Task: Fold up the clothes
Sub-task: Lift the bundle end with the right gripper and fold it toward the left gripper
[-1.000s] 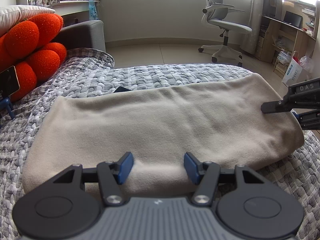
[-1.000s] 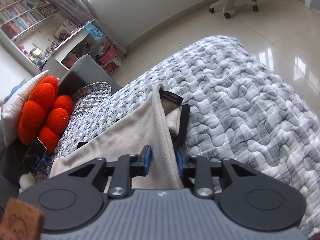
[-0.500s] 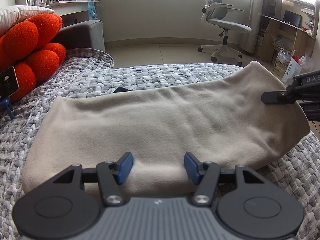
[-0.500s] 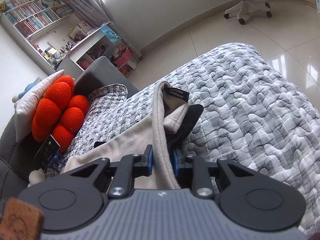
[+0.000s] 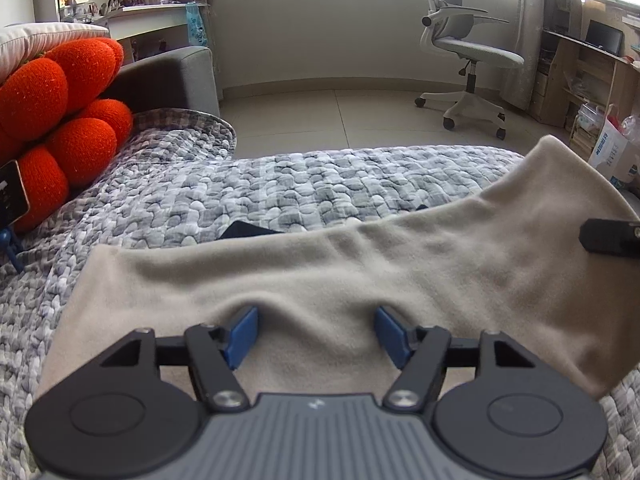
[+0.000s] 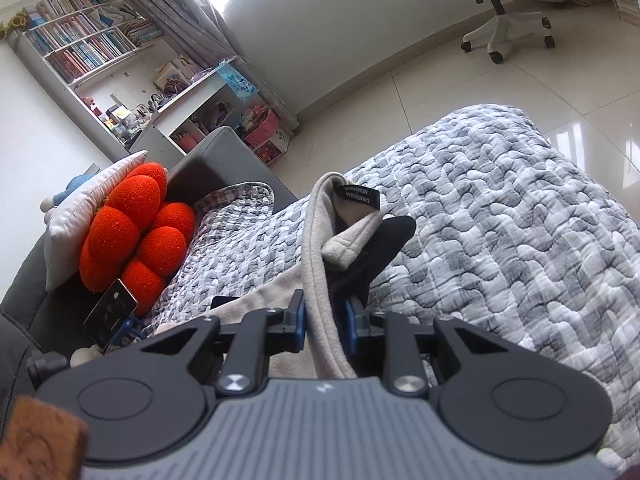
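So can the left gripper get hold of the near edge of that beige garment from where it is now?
Probably yes. The left gripper has just been opening, and the beige garment bulges up between its blue pads with nothing covering it. The right gripper pinches the far end.

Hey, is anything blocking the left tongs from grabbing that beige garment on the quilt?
Nothing visible. The left tongs, whose jaws have just been opening, sit open right on the beige garment, fabric bunched between the pads. The right tongs already clamp its far edge.

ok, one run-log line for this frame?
step: fold | left gripper: open, jaws just widened over beige garment | right gripper: shut on garment edge, lifted off quilt
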{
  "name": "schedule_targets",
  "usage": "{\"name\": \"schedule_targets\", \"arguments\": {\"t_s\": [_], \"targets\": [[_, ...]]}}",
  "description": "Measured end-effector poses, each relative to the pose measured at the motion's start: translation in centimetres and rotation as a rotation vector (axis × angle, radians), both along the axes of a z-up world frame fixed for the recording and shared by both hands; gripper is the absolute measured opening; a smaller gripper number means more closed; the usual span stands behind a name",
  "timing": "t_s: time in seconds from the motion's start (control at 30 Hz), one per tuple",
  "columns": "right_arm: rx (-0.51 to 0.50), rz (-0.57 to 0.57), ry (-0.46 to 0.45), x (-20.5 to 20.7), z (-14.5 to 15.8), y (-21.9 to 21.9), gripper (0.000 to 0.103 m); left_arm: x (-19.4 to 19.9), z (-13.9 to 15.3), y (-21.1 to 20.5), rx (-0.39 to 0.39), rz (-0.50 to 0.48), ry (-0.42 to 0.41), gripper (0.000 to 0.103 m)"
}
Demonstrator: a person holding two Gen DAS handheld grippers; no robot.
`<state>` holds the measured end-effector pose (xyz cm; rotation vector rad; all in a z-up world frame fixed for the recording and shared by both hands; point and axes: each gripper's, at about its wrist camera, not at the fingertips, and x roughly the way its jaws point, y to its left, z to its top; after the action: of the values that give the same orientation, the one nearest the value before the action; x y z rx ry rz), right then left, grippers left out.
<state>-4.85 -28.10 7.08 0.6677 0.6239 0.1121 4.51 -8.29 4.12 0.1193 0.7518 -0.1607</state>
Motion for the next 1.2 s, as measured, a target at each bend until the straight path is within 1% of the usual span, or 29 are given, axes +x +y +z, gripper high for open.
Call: {"name": "schedule_targets", "arguments": {"t_s": [0.07,0.2,0.37,0.6,0.77,0.87,0.93,1.03,1.2], "targets": [[0.007,-0.002,-0.002,0.1,0.0,-0.1,0.024,1.0,0.0,0.0,-0.014,0.017,0.002,0.070],[0.016,-0.002,-0.007,0.2,0.1,0.0,0.024,2.8,0.1,-0.6,0.007,0.034,-0.010,0.070],[0.023,0.000,-0.005,0.1,0.1,-0.1,0.024,4.5,-0.3,-0.3,-0.009,0.064,-0.006,0.069],[0.031,-0.007,-0.005,0.0,0.2,-0.4,0.023,4.9,-0.3,0.0,-0.017,0.065,-0.016,0.069],[0.028,-0.014,-0.005,-0.1,0.3,-0.3,0.023,3.7,0.1,-0.2,0.012,0.041,-0.036,0.068],[0.031,-0.023,-0.002,-0.1,0.3,-0.4,0.023,2.5,0.1,-0.2,0.023,0.022,-0.029,0.068],[0.033,-0.028,-0.003,-0.1,0.3,-0.5,0.023,1.4,0.0,-0.2,0.028,0.007,-0.030,0.068],[0.035,-0.033,-0.005,0.0,0.4,-0.3,0.023,-0.4,0.0,-0.4,0.057,-0.034,-0.039,0.068],[0.039,-0.045,-0.012,0.0,0.6,0.0,0.023,-3.2,0.5,-0.7,0.087,-0.085,-0.014,0.068]]}}
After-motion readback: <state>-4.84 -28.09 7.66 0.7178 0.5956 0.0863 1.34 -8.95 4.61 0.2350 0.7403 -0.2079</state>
